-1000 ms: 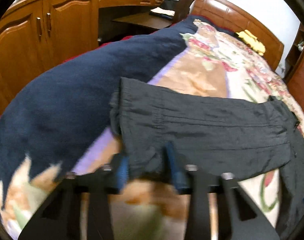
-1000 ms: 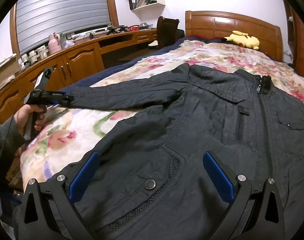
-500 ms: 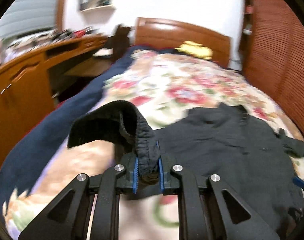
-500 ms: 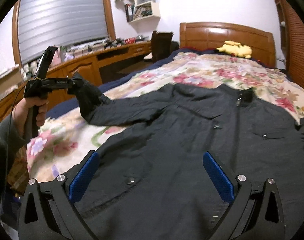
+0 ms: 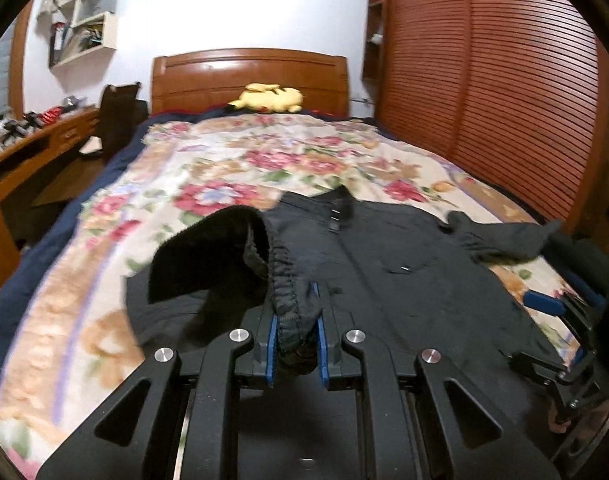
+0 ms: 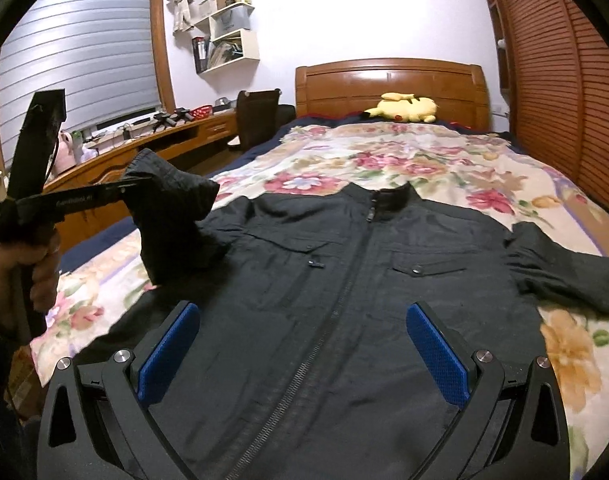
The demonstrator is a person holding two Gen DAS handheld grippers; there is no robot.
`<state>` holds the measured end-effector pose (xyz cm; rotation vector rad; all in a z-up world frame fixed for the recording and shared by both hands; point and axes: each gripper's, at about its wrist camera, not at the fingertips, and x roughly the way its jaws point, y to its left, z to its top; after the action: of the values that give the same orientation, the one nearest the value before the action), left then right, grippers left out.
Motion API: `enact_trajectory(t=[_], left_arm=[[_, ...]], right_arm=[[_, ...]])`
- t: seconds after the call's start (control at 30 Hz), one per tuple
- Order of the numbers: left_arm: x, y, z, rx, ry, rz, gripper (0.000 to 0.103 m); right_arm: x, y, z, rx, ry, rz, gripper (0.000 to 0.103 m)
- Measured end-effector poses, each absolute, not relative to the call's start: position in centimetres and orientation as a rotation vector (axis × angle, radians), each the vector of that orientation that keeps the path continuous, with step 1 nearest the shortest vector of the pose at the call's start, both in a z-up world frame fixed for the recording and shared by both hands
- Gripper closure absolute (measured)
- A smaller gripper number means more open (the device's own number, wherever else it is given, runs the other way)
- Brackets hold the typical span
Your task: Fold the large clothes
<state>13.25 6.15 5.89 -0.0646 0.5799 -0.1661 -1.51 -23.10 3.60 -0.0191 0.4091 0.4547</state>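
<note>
Left gripper (image 5: 294,344): your fingers are clamped on the elastic cuff (image 5: 282,284) of the left sleeve (image 6: 172,216); the sleeve is raised off the bed (image 6: 484,168) and hangs over the jacket's left edge.
Jacket (image 6: 344,288): lies front up and zipped on the floral bedspread, collar (image 6: 392,198) at the far end, hem nearest you.
Right gripper (image 6: 304,356): your fingers stand wide apart, holding nothing, hovering over the near hem at the zip (image 6: 336,300).
Right sleeve (image 6: 564,272): spread out to the right, not folded.
Progress: early. By my judgement you are on the first sleeve fold; laying it across the chest, the right sleeve and the body folds all remain.
</note>
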Motion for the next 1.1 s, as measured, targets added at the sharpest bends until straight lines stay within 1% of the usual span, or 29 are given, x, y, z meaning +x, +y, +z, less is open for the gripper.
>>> enact_trajectory(t=[0.23, 0.43, 0.53, 0.57, 0.6, 0.63, 0.67, 0.7, 0.73, 0.77, 0.8, 1.03, 1.1], left_arm=[[11.3, 2.2, 1.4, -0.102, 0.616, -0.22, 0.087], [8.7, 1.7, 0.5, -0.058, 0.571, -0.175, 0.087], [8.3, 1.6, 0.9, -0.01, 0.564, -0.153, 0.077], [8.1, 1.7, 0.9, -0.009, 0.558, -0.157, 0.069], [7.8, 1.9, 1.0, -0.01, 0.553, -0.165, 0.057], [7.5, 2.1, 1.1, -0.006, 0.549, -0.169, 0.054], [7.2, 2.2, 1.2, 0.002, 0.548, -0.167, 0.049], [7.0, 2.4, 1.2, 0.006, 0.547, -0.167, 0.042], [6.7, 2.6, 1.3, 0.008, 0.542, -0.169, 0.037], [6.4, 3.1, 1.4, 0.004, 0.534, -0.167, 0.028], [6.3, 3.5, 1.5, 0.0, 0.529, -0.164, 0.023], [5.9, 6.8, 1.4, -0.011, 0.518, -0.096, 0.022], [5.8, 7.4, 1.2, -0.015, 0.523, -0.087, 0.022]], right_arm=[[-1.6, -23.7, 4.1, -0.021, 0.443, 0.418, 0.0], [-2.3, -23.5, 4.7, -0.021, 0.464, 0.411, 0.0], [-2.3, -23.8, 5.0, -0.016, 0.458, 0.415, 0.0], [-2.2, -23.7, 4.9, -0.016, 0.458, 0.418, 0.0], [-2.1, -23.6, 4.8, -0.019, 0.458, 0.42, 0.001], [-2.1, -23.6, 4.6, -0.022, 0.456, 0.419, 0.001], [-2.1, -23.3, 4.6, -0.025, 0.456, 0.419, 0.001], [-2.0, -23.0, 4.6, -0.027, 0.457, 0.422, 0.001], [-1.9, -23.0, 4.4, -0.028, 0.457, 0.427, 0.002], [-1.8, -22.7, 4.3, -0.03, 0.458, 0.433, 0.003], [-1.7, -22.4, 4.3, -0.034, 0.459, 0.439, 0.003], [-0.5, -20.7, 3.3, -0.07, 0.488, 0.496, 0.013], [0.2, -20.3, 2.9, -0.066, 0.511, 0.514, 0.017]])
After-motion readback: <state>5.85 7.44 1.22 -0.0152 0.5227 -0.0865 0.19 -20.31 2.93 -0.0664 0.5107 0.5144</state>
